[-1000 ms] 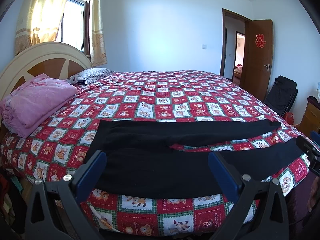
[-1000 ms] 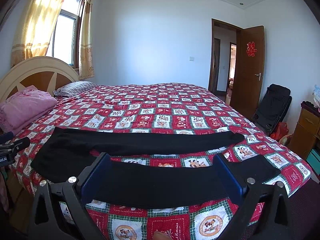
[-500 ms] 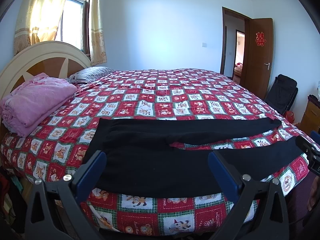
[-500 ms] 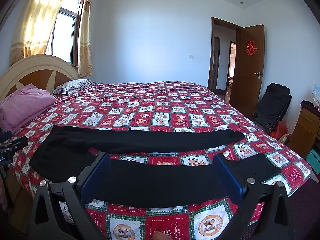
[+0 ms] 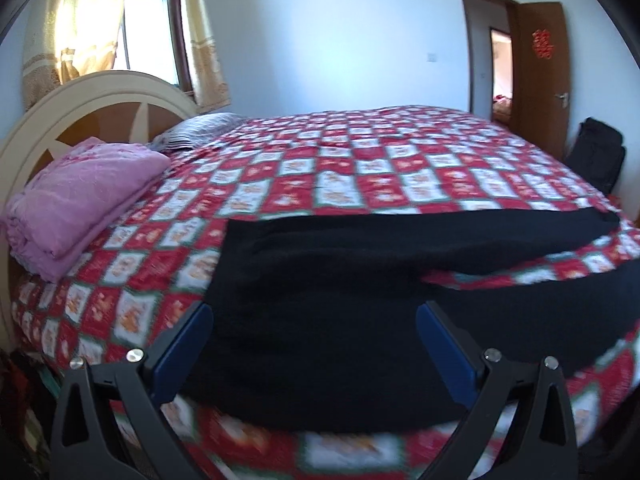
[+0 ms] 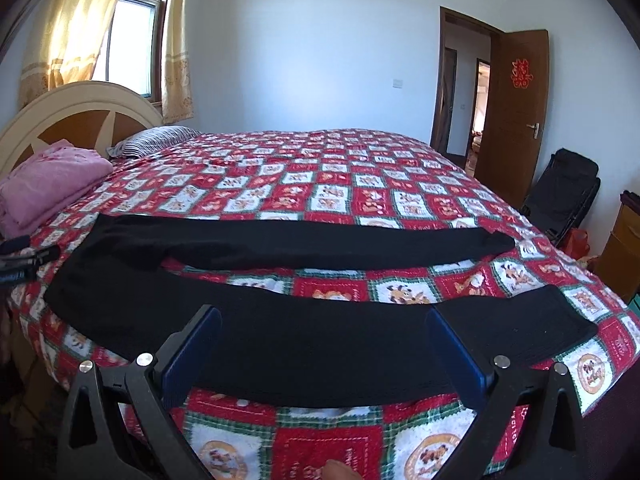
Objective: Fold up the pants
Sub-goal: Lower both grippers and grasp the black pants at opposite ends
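- Black pants (image 5: 320,296) spread flat along the near edge of a bed, on a red, white and green patchwork quilt (image 5: 360,172).
- Waist end toward the headboard (image 5: 72,108), both legs running away from it toward the foot of the bed and splayed apart, a wedge of quilt showing between them.
- Left gripper (image 5: 314,350) wide open, nothing between its blue fingers (image 5: 182,358); hovering at the near bed edge over the waist and seat part of the pants.
- In the left wrist view, black cloth filling the whole gap between the two fingers, near hem of the pants lying just beyond the fingertips; contact with the cloth not clear, picture blurred.
- Right gripper (image 6: 320,350) likewise spread wide and empty, blue fingers (image 6: 456,354) framing the middle stretch of the nearer leg (image 6: 320,344).
- Cuff of the nearer leg (image 6: 532,328) lying outside the right finger, toward the foot of the bed.
- Farther leg (image 6: 304,246) well beyond the fingertips, cuff ending near the foot-side edge of the quilt.
- Tip of the left gripper (image 6: 24,260) visible at the left border of the right wrist view, beside the waist end.
- Folded pink blanket (image 5: 76,196) against the headboard, well apart from the pants; striped pillow (image 6: 156,142) behind it.
- Brown door (image 6: 516,116) standing open in the far wall, black chair (image 6: 564,196) beside the bed near it.
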`<state>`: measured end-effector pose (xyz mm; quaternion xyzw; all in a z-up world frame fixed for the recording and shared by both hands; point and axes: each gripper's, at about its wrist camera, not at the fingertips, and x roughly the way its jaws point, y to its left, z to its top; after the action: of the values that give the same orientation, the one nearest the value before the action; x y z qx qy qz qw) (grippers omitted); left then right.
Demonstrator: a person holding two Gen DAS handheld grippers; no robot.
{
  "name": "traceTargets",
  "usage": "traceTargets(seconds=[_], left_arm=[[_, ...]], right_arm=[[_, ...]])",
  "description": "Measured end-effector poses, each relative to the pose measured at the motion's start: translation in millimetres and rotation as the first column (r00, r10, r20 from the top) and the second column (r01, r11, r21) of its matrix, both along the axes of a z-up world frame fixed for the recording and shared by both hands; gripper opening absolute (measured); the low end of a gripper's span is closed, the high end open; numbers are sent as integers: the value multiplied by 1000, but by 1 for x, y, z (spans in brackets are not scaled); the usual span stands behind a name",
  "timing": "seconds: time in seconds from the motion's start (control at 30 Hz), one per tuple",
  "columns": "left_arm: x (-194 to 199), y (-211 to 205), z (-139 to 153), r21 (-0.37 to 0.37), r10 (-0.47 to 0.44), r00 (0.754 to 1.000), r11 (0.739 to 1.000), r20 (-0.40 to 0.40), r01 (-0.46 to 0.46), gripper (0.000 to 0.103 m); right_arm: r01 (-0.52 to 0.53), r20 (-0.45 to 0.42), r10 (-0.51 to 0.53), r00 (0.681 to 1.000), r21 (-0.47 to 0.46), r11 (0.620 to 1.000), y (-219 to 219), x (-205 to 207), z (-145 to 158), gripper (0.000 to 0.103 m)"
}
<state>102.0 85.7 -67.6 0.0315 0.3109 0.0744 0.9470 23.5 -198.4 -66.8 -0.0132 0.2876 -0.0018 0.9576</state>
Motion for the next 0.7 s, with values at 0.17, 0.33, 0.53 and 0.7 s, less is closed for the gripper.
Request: traceTargets(seconds=[0.17, 0.33, 0.53, 0.7], left_arm=[[75, 63, -10, 45, 59, 996, 997, -64, -56, 103], [140, 107, -21, -37, 42, 993, 998, -111, -46, 103], [184, 120, -54, -116, -13, 976, 993, -217, -12, 86], [197, 128, -75, -208, -68, 963, 978, -260, 13, 68]], right_arm=[[66, -59, -62, 996, 55, 996, -34, 33, -11, 102], [79, -66, -79, 995, 9, 997, -48, 67, -4, 102], [76, -67, -78, 995, -45, 996, -73, 103, 2, 102], [153, -100, -155, 983, -21, 988, -121, 128, 1, 95]])
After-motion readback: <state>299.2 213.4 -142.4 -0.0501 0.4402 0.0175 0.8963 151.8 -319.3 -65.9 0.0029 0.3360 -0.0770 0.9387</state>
